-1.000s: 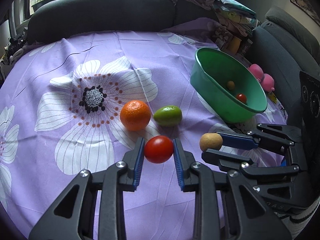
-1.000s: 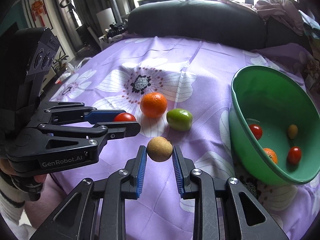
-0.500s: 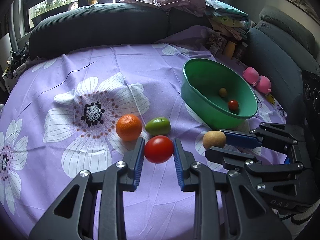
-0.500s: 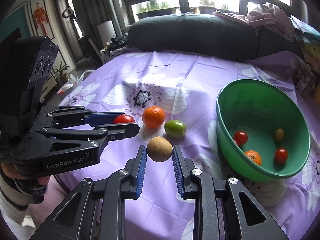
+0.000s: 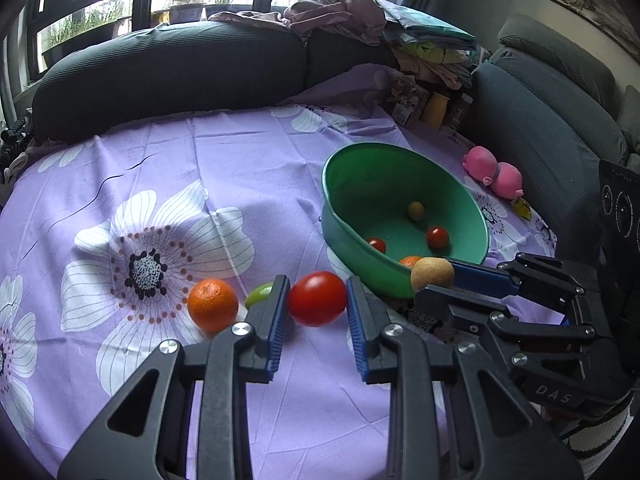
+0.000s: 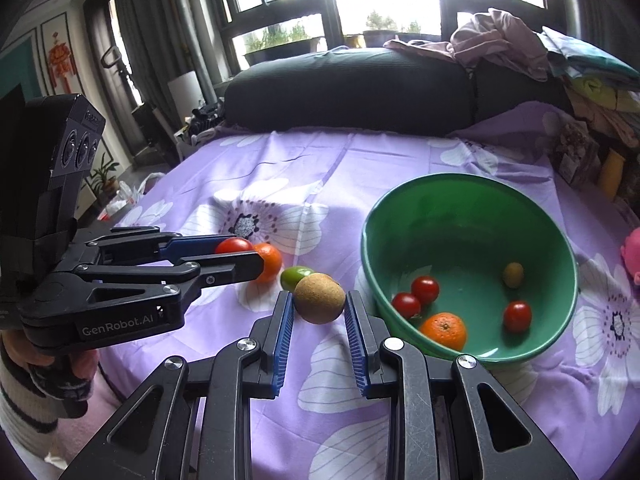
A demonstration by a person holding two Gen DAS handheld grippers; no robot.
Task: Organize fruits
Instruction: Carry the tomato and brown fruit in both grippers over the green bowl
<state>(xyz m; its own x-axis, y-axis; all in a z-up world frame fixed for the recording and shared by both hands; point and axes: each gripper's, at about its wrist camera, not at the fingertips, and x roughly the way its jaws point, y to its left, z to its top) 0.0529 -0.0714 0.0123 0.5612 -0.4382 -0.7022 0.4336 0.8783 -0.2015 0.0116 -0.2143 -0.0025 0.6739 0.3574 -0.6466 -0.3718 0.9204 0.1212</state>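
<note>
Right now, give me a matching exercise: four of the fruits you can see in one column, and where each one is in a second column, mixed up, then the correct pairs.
Things:
1. big red tomato
2. brown fuzzy kiwi
3. small olive-yellow fruit
4. green oval fruit

Places:
A. lying on the purple flowered cloth, beside the loose orange mandarin
B. clamped in the right gripper
C. inside the green plastic bowl
D. clamped in the left gripper

Pairs: 1-D, 2-B, 3-C, 4-A
</note>
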